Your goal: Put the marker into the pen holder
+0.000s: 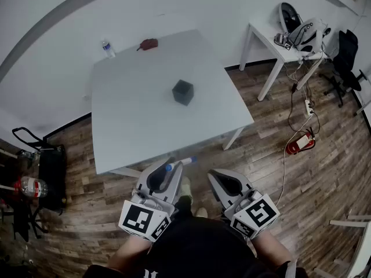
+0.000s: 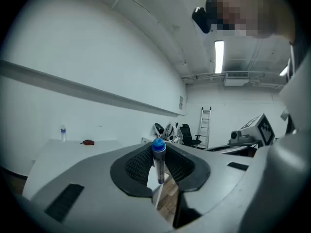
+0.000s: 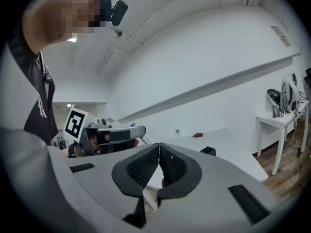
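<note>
A grey marker with a blue cap (image 1: 181,163) (image 2: 159,158) is clamped between the jaws of my left gripper (image 1: 170,170) (image 2: 158,165), its capped end sticking out past the fingertips. The gripper hovers just off the near edge of the white table (image 1: 145,114). A small black cube-shaped pen holder (image 1: 182,92) (image 3: 208,151) stands near the table's middle, well beyond both grippers. My right gripper (image 1: 215,177) (image 3: 159,165) is shut with nothing in it, held beside the left one over the wooden floor.
A water bottle (image 1: 108,48) and a red object (image 1: 149,44) lie at the table's far edge. A second white table (image 1: 284,48) with gear stands at the right, cables and a red object (image 1: 299,142) on the floor beside it. A black cart (image 1: 43,161) stands left.
</note>
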Action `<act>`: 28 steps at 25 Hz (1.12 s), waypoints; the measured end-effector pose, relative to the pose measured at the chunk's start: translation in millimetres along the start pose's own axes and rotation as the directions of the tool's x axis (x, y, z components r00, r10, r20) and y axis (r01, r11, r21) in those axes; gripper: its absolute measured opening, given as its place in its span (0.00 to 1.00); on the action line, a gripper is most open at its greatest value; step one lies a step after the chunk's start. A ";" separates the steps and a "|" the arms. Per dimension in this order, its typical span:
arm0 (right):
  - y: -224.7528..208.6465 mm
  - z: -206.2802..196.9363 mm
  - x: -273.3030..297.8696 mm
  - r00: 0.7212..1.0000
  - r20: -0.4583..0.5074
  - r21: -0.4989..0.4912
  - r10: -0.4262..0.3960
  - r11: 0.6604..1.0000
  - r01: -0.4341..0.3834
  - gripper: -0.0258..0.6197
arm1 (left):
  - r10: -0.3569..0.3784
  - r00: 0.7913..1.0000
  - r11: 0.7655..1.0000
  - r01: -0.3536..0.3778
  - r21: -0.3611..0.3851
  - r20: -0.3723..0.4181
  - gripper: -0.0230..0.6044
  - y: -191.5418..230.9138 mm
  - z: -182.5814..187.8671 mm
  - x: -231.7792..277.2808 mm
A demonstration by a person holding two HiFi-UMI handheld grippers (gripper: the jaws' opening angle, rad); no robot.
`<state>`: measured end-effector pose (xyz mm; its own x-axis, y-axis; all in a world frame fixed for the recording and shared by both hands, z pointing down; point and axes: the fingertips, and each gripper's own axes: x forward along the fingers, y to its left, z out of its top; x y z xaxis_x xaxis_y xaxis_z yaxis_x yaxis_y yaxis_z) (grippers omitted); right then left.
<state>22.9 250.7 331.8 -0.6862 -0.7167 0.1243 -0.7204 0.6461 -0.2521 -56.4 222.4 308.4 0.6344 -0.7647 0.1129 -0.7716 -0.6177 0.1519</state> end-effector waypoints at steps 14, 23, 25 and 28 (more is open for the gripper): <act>-53.6 23.9 95.6 0.999 -0.025 0.006 -0.040 0.999 0.040 0.06 | -0.018 1.000 1.000 0.018 0.005 -0.023 0.16 97.2 10.9 83.1; -83.7 37.0 152.3 0.995 -0.031 0.002 -0.094 0.996 0.095 0.06 | -0.047 0.998 0.998 0.048 0.030 -0.049 0.16 156.3 3.9 137.3; -88.4 36.2 161.4 0.994 -0.040 0.000 -0.102 0.995 0.102 0.06 | -0.048 0.997 0.998 0.050 0.040 -0.059 0.16 167.6 1.2 149.1; -95.6 34.6 170.6 0.993 -0.057 0.003 -0.105 0.994 0.106 0.06 | -0.036 0.997 0.998 0.039 0.047 -0.072 0.16 181.5 -3.0 165.7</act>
<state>-21.8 57.6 343.8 -0.6110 -0.7646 0.2050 -0.7887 0.5659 -0.2401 -91.2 -15.9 357.6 0.6635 -0.7266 0.1783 -0.7473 -0.6554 0.1099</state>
